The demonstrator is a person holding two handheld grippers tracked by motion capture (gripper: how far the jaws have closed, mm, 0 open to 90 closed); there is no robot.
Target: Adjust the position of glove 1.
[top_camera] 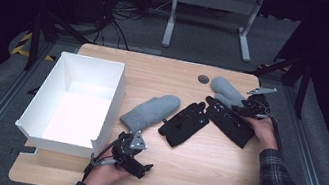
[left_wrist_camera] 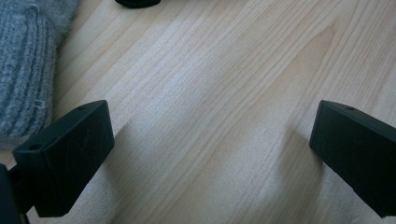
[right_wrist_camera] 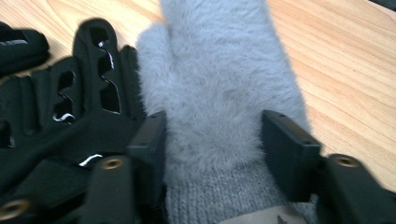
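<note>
On the left of the desk point(top_camera: 198, 179) stood a white box point(top_camera: 77, 103), open at the top. Just right of its near corner, the left tool point(top_camera: 134, 156) hovered low over bare wood, its jaws spread wide with nothing between them. In the left gripper view, the ribbed cuff of a grey mitten point(left_wrist_camera: 25, 70) lay just beside the left jaw, apart from it; in the high view this mitten point(top_camera: 149, 112) stretched away from the tool toward the desk's middle. Next came two black gloves point(top_camera: 185, 123) lying side by side. At the far right, the right tool point(top_camera: 251, 106) sat over a second grey mitten point(top_camera: 226, 90). The right gripper view showed that fluffy mitten point(right_wrist_camera: 215, 93) between the jaws, which stood against its sides near the cuff, with a black glove point(right_wrist_camera: 65, 121) touching it on the left. No brand, label or writing could be read anywhere.
</note>
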